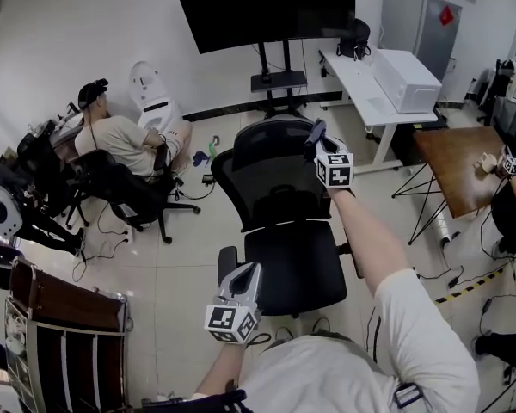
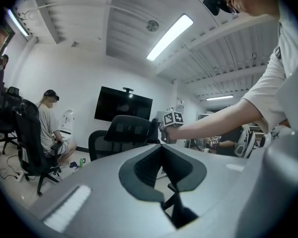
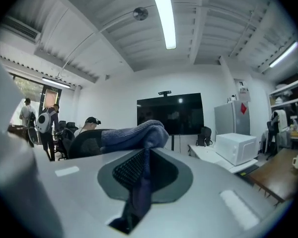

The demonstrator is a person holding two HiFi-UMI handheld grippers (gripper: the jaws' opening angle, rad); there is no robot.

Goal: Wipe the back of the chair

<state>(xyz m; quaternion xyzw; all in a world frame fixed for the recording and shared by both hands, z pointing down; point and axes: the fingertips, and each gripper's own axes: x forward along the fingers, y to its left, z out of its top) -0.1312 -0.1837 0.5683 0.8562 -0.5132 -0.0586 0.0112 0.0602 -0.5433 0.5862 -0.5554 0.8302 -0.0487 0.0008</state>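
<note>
Chair [image 1: 279,188], black with a mesh back, stands mid-floor facing the person, its back on the far side. Right gripper [image 1: 316,134] is at the top right edge of that back, its fingers [image 3: 131,168] clamped on a blue-grey cloth [image 3: 136,134] bunched just beyond them. Left gripper [image 1: 248,272] hangs by the seat's near left corner, fingers [image 2: 145,168] closed on nothing.

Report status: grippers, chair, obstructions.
Right gripper shut on blue cloth, at the top of the chair back. Left gripper shut, empty, low by the seat. Nothing blocking the chair back.
</note>
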